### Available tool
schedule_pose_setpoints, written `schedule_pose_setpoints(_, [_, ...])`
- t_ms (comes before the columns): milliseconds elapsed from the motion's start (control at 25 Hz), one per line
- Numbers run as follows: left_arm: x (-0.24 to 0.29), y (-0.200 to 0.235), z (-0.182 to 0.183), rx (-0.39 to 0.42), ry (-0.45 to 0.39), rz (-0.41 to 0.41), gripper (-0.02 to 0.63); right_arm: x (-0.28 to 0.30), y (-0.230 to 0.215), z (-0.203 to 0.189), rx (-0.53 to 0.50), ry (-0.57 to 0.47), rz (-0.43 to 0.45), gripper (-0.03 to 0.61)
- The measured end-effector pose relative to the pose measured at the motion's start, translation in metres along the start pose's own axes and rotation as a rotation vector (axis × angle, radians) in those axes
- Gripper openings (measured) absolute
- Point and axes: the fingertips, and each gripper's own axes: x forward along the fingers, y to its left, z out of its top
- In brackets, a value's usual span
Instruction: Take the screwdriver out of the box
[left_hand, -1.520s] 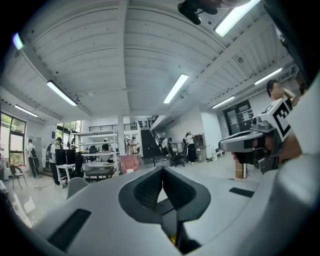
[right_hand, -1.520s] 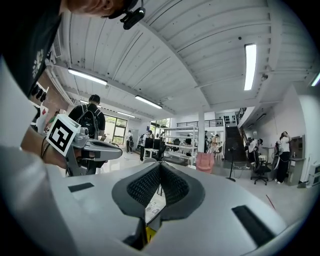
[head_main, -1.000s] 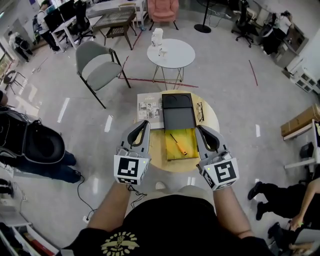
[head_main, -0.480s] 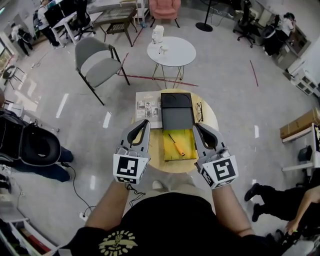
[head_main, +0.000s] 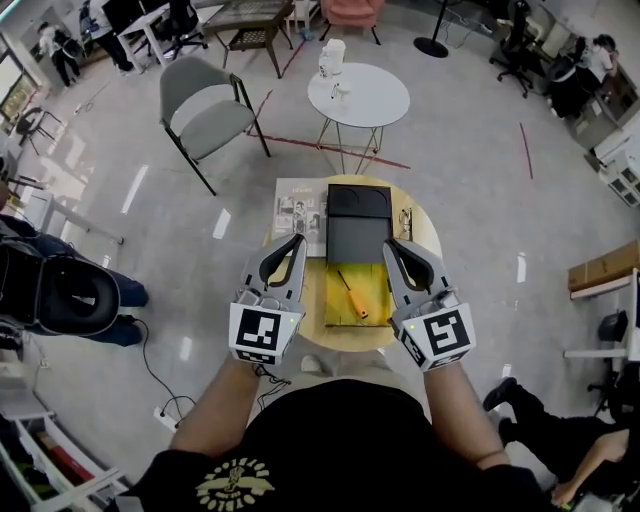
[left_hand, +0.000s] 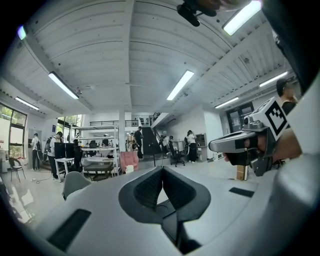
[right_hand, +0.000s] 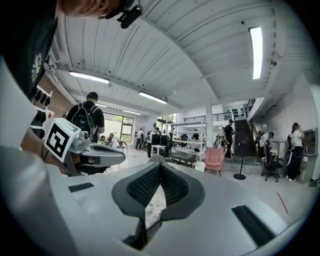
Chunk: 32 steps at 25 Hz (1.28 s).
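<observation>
An open box lies on a small round wooden table (head_main: 420, 235), its black lid (head_main: 358, 222) folded back and its yellow tray (head_main: 372, 300) toward me. A screwdriver (head_main: 352, 296) with an orange handle rests slantwise in the tray. My left gripper (head_main: 296, 240) hovers over the box's left side, jaws shut and empty. My right gripper (head_main: 390, 245) hovers over the right side, also shut and empty. Both point forward, nearly level, well above the screwdriver. In the left gripper view the shut jaws (left_hand: 162, 170) face the room; the right gripper view shows its jaws (right_hand: 160, 167) closed too.
A printed leaflet (head_main: 299, 215) lies left of the lid and a pair of glasses (head_main: 404, 222) right of it. Beyond stand a white round table (head_main: 358, 95) and a grey chair (head_main: 205, 115). People stand at the left edge and lower right.
Both grippers have edged forward and slightly inward toward the box, still shut. The screwdriver and box have not moved.
</observation>
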Motion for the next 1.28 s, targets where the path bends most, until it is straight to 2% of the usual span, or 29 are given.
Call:
schedule_pose_setpoints(520, [0.026,0.003,-0.013,-0.032,0.024,0.041,0.017,0.028,-0.017,-0.017,0.008,0.038,0.062,0.014])
schedule_pose_setpoints(920, [0.026,0.005,-0.038,-0.045,0.067,0.06,0.017,0.041,-0.015,-0.068,0.047,0.14,0.081,0.014])
schedule_pose_setpoints(1280, [0.022,0.005,-0.053,-0.048,0.1,0.066,0.017,0.049,-0.007,-0.124,0.039,0.245,0.107,0.014])
